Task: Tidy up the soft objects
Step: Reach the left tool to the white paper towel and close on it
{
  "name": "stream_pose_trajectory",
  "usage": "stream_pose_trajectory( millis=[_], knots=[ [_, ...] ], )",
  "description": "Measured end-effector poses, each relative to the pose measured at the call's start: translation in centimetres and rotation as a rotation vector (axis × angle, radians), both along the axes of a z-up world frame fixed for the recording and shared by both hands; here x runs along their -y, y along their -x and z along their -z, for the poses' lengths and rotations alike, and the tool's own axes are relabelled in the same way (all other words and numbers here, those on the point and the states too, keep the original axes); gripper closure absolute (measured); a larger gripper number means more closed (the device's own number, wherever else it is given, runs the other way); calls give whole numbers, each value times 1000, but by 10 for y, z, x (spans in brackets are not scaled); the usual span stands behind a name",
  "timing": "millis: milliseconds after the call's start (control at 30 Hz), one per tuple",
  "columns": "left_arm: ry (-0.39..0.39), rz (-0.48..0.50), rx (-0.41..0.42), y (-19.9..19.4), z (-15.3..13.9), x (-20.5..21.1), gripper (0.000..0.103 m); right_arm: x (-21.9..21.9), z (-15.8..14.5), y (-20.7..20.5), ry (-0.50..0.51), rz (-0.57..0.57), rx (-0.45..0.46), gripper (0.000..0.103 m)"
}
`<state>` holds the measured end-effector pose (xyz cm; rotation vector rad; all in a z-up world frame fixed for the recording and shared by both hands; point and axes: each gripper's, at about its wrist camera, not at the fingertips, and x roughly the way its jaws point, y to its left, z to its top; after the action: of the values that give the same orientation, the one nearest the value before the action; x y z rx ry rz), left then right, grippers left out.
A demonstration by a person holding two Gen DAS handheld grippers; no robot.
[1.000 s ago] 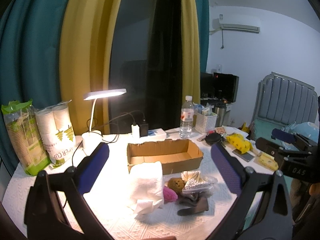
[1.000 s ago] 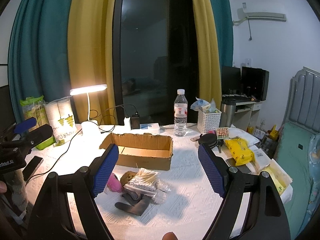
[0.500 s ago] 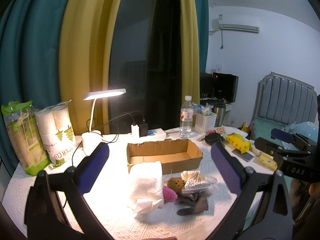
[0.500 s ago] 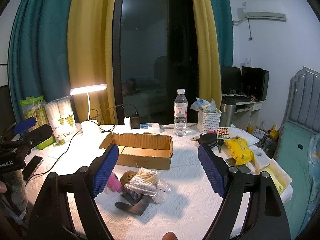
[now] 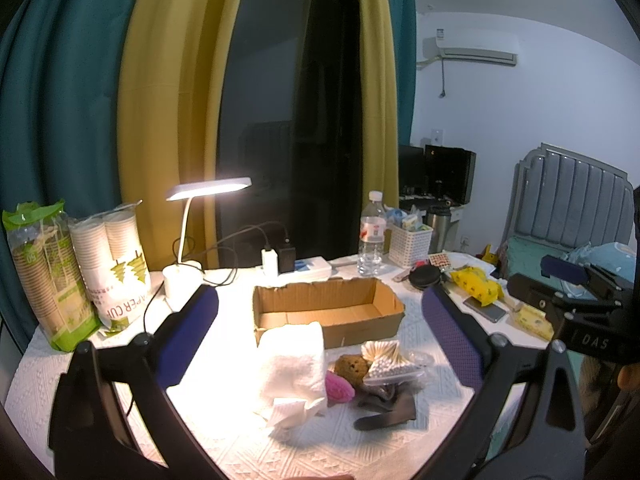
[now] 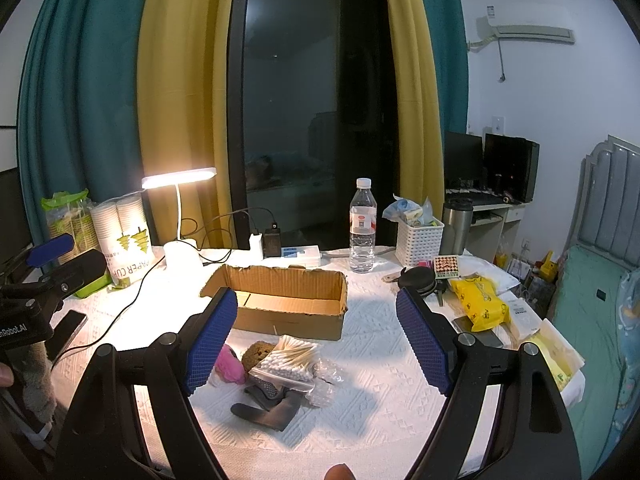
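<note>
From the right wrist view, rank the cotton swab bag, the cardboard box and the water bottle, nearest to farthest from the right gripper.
1. cotton swab bag: just ahead of the right gripper, toward its left finger.
2. cardboard box: behind the bag, mid-table.
3. water bottle: upright at the table's far edge, by the window.

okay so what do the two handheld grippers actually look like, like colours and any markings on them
Both the left gripper and right gripper have black angular frames with silver screws. Their flat fingers carry textured blue pads. White lettering marks each black body: "DAS" on the right, "nRobot.AI" on the left.
</note>
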<state>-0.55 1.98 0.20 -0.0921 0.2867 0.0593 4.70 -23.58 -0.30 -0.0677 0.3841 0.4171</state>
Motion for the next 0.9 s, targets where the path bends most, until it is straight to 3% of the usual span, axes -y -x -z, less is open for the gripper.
stream_pose_trajectory(
  millis=[433,633,900],
  knots=[
    [-14,-12,-14,-14,2,-2,1,-5,6,-10,20,-9,-8,19],
    [-9,-56,-94,-40,26,-18,1,-7,15,-30,38,-6,-31,19],
    [1,-76,-223,-72,72,-32,1,-16,57,-68,71,-4,-166,19]
  ],
)
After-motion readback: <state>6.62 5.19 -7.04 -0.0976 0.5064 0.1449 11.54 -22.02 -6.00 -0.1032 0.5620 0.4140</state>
